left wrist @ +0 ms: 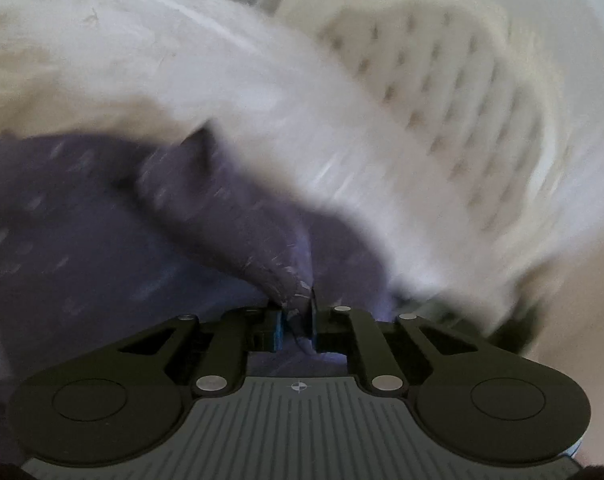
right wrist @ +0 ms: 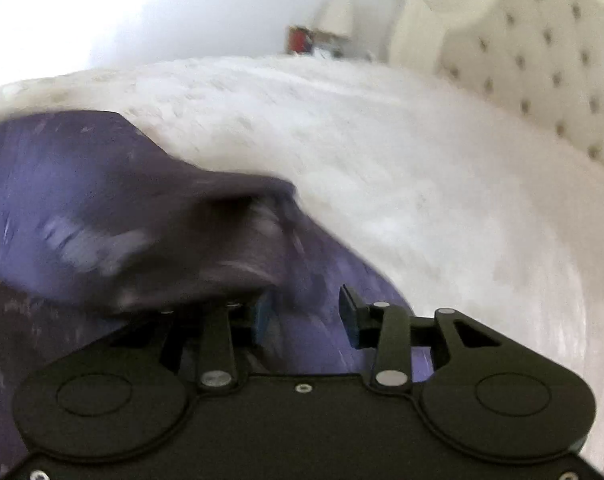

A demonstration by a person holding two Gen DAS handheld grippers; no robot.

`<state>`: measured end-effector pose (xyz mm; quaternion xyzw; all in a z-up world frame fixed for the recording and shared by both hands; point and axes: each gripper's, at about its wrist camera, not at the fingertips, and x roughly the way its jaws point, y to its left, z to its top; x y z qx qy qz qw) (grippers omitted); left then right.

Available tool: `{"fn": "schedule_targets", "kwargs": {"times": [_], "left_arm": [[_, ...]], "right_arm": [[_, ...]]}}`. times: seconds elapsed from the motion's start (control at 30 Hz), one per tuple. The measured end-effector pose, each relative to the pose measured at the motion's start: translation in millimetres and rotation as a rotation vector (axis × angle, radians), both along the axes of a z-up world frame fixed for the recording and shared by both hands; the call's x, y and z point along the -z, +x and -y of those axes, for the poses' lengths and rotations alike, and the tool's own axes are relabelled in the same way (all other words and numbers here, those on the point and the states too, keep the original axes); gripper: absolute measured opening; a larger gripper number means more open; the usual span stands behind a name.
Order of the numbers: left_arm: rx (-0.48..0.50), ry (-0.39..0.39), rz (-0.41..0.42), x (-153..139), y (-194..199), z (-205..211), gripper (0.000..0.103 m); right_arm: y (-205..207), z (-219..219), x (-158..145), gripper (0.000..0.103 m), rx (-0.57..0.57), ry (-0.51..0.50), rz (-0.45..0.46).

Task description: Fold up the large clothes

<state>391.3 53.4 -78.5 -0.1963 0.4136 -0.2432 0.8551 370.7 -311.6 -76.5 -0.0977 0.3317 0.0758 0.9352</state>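
A dark purple patterned garment (left wrist: pixel 82 248) lies crumpled on the white bed cover (left wrist: pixel 142 60). In the left wrist view my left gripper (left wrist: pixel 296 312) is shut on a raised fold of this garment, and the cloth is pinched between the blue pads. In the right wrist view the same purple garment (right wrist: pixel 82 200) bunches up at the left and drapes over the left finger of my right gripper (right wrist: pixel 305 304). That gripper stands open, jaws well apart, with purple cloth lying beneath the gap and no pad pressing on it. Both pictures are blurred.
A cream tufted headboard (left wrist: pixel 441 80) (right wrist: pixel 541 60) rises at the right end of the bed. Behind the bed cover (right wrist: pixel 381 160) stands a bedside table with a red object (right wrist: pixel 300 40) and a white lamp (right wrist: pixel 335 12).
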Motion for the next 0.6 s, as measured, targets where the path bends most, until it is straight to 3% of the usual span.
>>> {"fn": "schedule_targets", "kwargs": {"times": [0.07, 0.1, 0.17, 0.23, 0.27, 0.33, 0.43, 0.5, 0.53, 0.6], "left_arm": [[0.030, 0.153, 0.014, 28.1, -11.9, 8.1, 0.023], [0.046, 0.190, 0.011, 41.1, -16.2, 10.0, 0.025], [0.055, 0.193, 0.067, 50.3, -26.3, 7.8, 0.026], [0.079, 0.223, 0.105, 46.5, -30.8, 9.1, 0.035], [0.091, 0.233, 0.121, 43.4, -33.7, 9.2, 0.038], [0.103, 0.230, 0.167, 32.8, -40.3, 7.6, 0.044], [0.080, 0.236, 0.255, 14.7, -46.2, 2.1, 0.051], [0.047, 0.224, 0.302, 4.9, -44.5, -4.2, 0.061], [0.031, 0.216, 0.311, 1.1, -40.9, -6.2, 0.068], [-0.004, 0.206, 0.287, 0.2, -26.9, -8.3, 0.069]], "right_arm": [[-12.5, 11.0, 5.9, 0.048, 0.037, 0.003, -0.040], [-20.0, 16.6, 6.9, 0.048, 0.062, 0.019, -0.051], [-36.1, 28.5, 3.4, 0.048, 0.120, 0.102, -0.044], [-52.0, 40.5, -3.9, 0.048, 0.172, 0.242, -0.030], [-55.5, 43.3, -8.5, 0.052, 0.183, 0.313, -0.025], [-65.4, 47.9, -13.4, 0.074, 0.192, 0.481, -0.016], [-75.5, 44.7, -12.9, 0.080, 0.174, 0.677, -0.015], [-74.1, 36.6, -15.0, 0.082, 0.162, 0.746, -0.018], [-71.8, 31.9, -13.7, 0.088, 0.153, 0.769, -0.025], [-65.8, 22.7, -10.1, 0.090, 0.149, 0.792, -0.041]]}}
